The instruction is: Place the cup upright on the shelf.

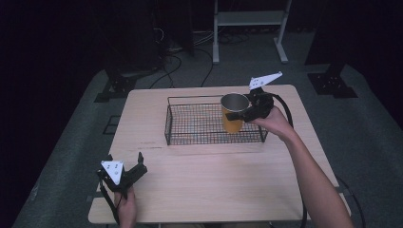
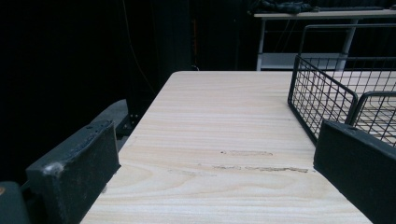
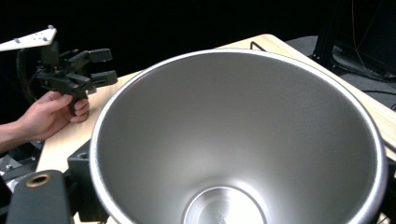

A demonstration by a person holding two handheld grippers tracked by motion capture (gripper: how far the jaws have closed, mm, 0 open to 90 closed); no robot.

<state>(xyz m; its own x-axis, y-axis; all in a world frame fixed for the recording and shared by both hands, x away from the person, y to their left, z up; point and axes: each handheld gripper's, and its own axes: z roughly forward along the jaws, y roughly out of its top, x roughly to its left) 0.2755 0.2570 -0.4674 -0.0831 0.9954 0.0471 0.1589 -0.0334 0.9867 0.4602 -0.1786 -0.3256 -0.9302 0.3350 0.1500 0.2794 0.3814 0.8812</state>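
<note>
the right hand-held gripper (image 1: 243, 113) is clamped on a steel cup (image 1: 233, 113) with a yellow-orange outer wall, holding it upright at the right end of a black wire basket (image 1: 190, 124); whether the cup's base touches the basket floor cannot be told. in the right gripper view the cup's (image 3: 238, 140) bare metal inside sits directly before the camera, mouth open toward it, nothing visible within. the basket stands on the far half of the pale wooden surface (image 1: 214, 180). the left hand-held gripper (image 1: 124, 167) sits well apart at the near left corner of the surface, its jaws spread with nothing between them, the basket's (image 2: 322, 95) corner ahead to its right.
</note>
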